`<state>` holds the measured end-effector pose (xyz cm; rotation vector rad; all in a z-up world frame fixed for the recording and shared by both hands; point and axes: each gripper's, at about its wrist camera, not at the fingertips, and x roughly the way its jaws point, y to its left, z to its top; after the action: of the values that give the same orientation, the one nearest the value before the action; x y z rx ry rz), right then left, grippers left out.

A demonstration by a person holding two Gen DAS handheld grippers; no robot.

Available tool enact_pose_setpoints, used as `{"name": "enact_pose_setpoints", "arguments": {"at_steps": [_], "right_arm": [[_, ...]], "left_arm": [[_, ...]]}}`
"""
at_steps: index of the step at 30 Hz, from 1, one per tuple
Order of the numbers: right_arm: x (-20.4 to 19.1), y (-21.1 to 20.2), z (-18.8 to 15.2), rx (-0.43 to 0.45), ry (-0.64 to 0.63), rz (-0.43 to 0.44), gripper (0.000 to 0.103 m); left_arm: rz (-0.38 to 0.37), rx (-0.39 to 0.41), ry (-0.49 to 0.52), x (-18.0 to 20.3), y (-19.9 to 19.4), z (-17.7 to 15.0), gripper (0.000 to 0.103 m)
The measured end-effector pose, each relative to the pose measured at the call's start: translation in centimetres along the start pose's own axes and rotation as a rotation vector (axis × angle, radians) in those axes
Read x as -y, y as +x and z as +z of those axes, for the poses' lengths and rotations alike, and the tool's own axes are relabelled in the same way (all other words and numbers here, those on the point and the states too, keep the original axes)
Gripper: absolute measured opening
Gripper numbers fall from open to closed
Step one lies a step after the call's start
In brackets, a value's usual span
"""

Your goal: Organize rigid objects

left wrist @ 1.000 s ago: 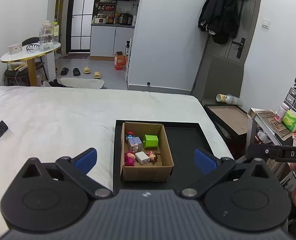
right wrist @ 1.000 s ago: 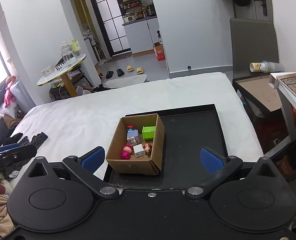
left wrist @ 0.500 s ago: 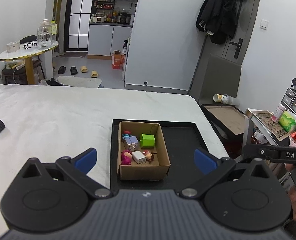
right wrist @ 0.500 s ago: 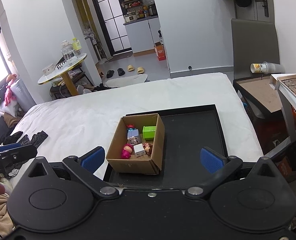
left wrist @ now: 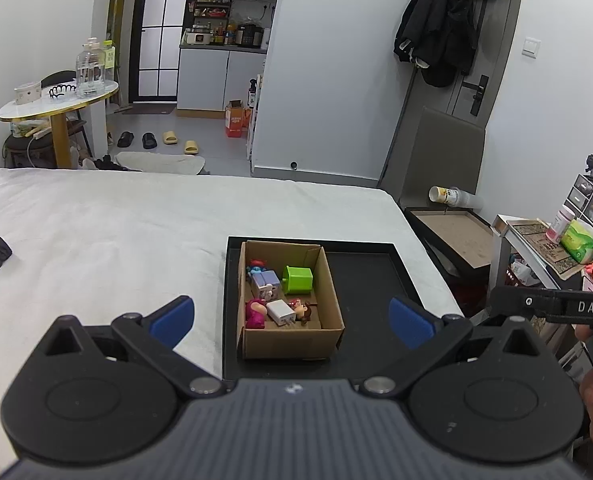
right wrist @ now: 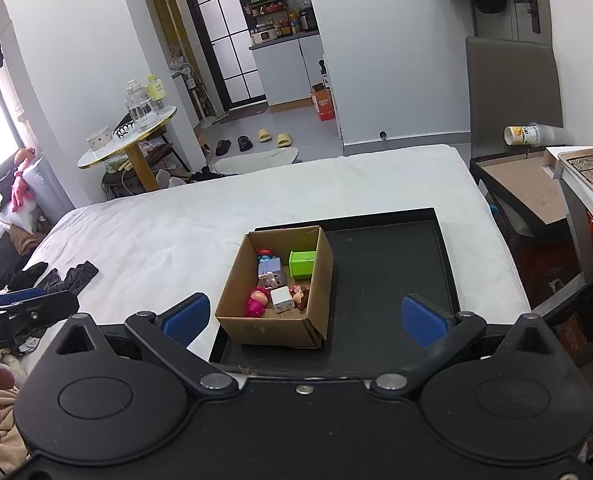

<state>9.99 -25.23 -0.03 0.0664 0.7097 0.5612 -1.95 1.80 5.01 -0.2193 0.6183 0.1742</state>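
Observation:
An open cardboard box (left wrist: 292, 344) (right wrist: 272, 330) stands in the left half of a black tray (left wrist: 372, 276) (right wrist: 392, 272) on a white bed. Inside lie a green block (left wrist: 297, 279) (right wrist: 302, 264), a white charger (left wrist: 281, 312) (right wrist: 282, 299), a pink figure (left wrist: 254, 313) (right wrist: 257, 300), a lilac toy (left wrist: 265, 281) (right wrist: 271, 271) and a small brown figure (left wrist: 303, 312) (right wrist: 299, 295). My left gripper (left wrist: 292, 318) hangs open above the tray's near edge, nothing between its blue pads. My right gripper (right wrist: 303, 318) is open too, held over the box's near side.
The white bed (left wrist: 116, 232) spreads left, with dark clothing (right wrist: 68, 276) near its left edge. A dark side table (left wrist: 452, 236) with a toppled cup (left wrist: 442, 195) stands right of the bed. A round table (left wrist: 56, 100) with bottles is at the far left.
Both grippers stay open. The left view has drifted a little, so the box sits slightly lower and left of where it was; the right view barely shifted.

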Motion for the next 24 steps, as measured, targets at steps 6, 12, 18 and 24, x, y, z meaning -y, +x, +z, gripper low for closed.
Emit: {"name": "enact_pose_setpoints", "arguments": {"at_steps": [6, 12, 18, 24], "right_arm": [[-0.24, -0.07, -0.07, -0.006, -0.007, -0.008, 0.103], [-0.32, -0.06, -0.09, -0.006, -0.007, -0.007, 0.103], [-0.72, 0.06, -0.3, -0.013, -0.024, -0.025, 0.103], [-0.75, 0.1, -0.37, -0.014, -0.025, -0.027, 0.103]], "left_arm": [[0.0, -0.006, 0.005, 0.24, 0.14, -0.08, 0.103], [-0.004, -0.008, 0.005, 0.3, 0.16, -0.13, 0.103], [-0.004, -0.011, 0.002, 0.35, 0.27, -0.12, 0.103], [-0.004, -0.015, 0.0, 0.24, 0.41, -0.39, 0.103]]}}
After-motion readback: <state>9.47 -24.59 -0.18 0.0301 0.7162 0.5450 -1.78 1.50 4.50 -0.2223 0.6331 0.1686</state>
